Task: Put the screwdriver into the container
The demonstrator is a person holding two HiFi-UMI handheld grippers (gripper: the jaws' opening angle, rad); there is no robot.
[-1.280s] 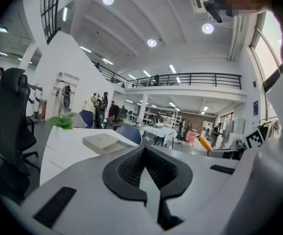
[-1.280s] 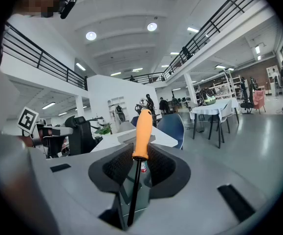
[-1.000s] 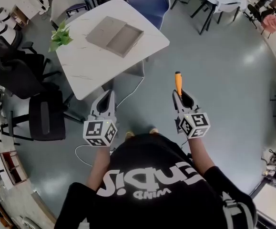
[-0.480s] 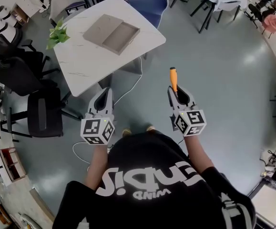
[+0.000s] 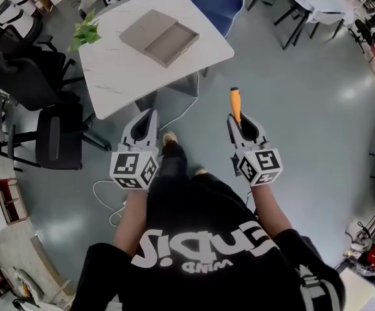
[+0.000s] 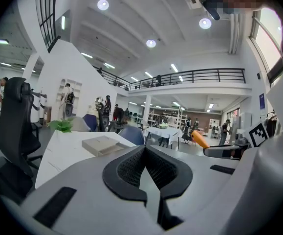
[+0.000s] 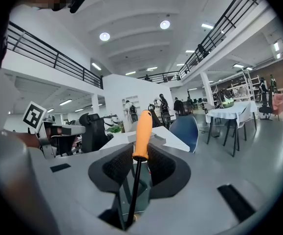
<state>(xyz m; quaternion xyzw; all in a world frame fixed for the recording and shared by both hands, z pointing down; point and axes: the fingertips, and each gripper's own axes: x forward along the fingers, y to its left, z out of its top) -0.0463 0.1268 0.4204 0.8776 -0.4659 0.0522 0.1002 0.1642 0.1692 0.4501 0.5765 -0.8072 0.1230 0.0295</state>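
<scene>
Clearly, screwdriver (image 7: 142,131) shaft clamped in right claw (image 7: 137,161).

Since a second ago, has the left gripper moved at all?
Yes, a little. In the head view the left gripper has slid rightward along the near edge of the white table, away from its near-left corner.

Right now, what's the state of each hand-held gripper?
Left hand-held gripper: closed, empty.
Right hand-held gripper: closed on the orange-handled black-shaft screwdriver.
</scene>
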